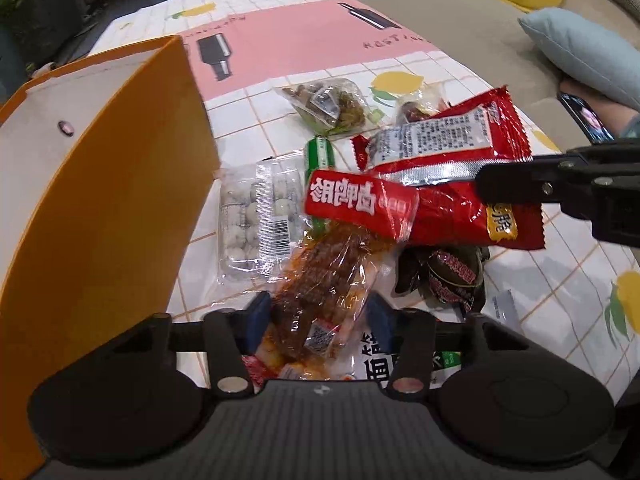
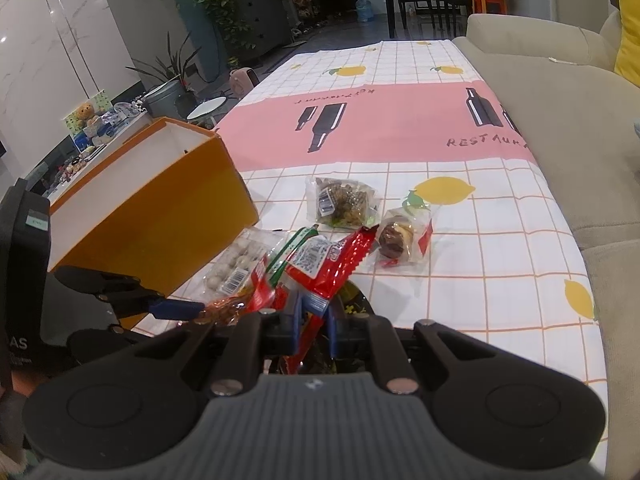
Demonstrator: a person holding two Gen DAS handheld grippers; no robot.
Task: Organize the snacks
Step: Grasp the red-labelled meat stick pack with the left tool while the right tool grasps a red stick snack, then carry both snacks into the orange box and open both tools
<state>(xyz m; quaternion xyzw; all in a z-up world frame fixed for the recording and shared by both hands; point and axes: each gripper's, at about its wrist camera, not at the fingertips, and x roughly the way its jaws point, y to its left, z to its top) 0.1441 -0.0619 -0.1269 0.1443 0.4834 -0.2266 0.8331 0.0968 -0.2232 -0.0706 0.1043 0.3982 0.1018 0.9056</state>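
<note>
Left tongs point(image 1: 316, 314) clenched on clear orange-red snack packet point(image 1: 320, 280); right tongs point(image 2: 312, 318) clenched on red foil packet point(image 2: 332, 264). Both packets held over the snack pile on tabletop point(image 2: 500, 264), just beside open orange box point(image 2: 160, 216).

orange box point(image 1: 120, 184): cut off at 9 o'clock
white noodle packet point(image 1: 384, 360): mostly hidden behind left gripper point(image 1: 318, 320)

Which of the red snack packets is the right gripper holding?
The big red packet with its white printed back panel facing up. The right gripper pinches its end, lifting it over the smaller red packet with white characters.
</note>
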